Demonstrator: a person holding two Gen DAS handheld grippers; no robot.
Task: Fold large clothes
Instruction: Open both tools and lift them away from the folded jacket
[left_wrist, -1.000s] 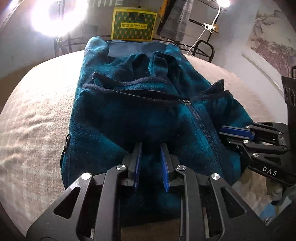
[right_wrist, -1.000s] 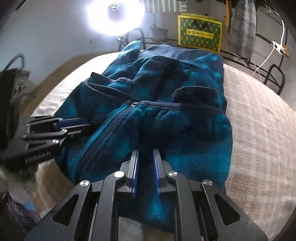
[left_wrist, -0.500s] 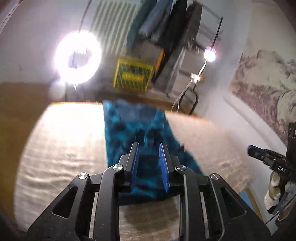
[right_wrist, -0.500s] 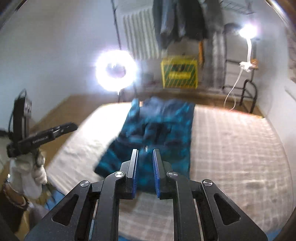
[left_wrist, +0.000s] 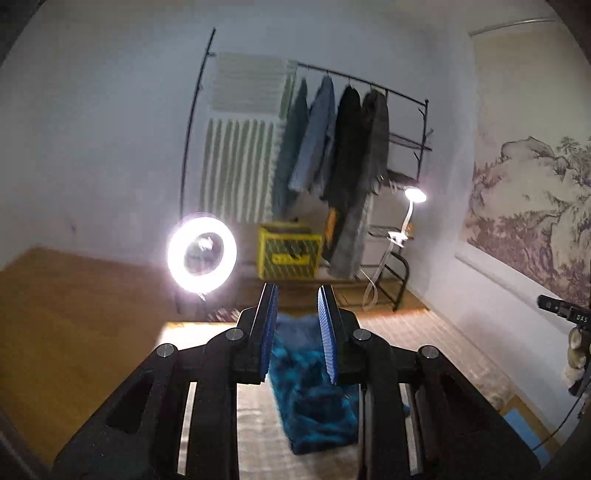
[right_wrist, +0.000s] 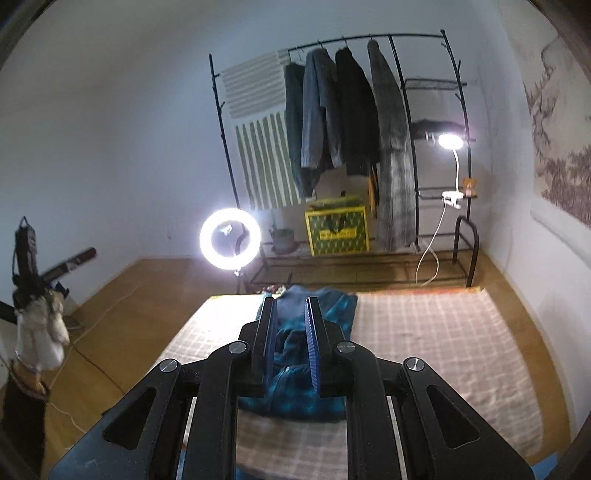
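A teal fleece jacket (left_wrist: 314, 406) (right_wrist: 295, 398) lies folded in a long bundle on the checked bed cover (right_wrist: 443, 350), far below both grippers. My left gripper (left_wrist: 298, 295) hangs high over it, its blue pads a narrow gap apart with nothing between them. My right gripper (right_wrist: 291, 302) is also raised, its jaws slightly apart and empty. In the right wrist view the left gripper (right_wrist: 26, 258) shows at the far left in a gloved hand (right_wrist: 40, 332). The right gripper's tip (left_wrist: 561, 310) peeks in at the right edge of the left wrist view.
Beyond the bed stand a lit ring light (right_wrist: 231, 238), a black clothes rack (right_wrist: 351, 110) with several hanging coats, a yellow box (right_wrist: 336, 229) and a clip lamp (right_wrist: 450, 142). Wooden floor (right_wrist: 147, 280) lies left of the bed, a wall on the right.
Both grippers have risen well away from the jacket and tipped up toward the room. The jacket stays folded on the bed. Neither pair of jaws has changed its gap.
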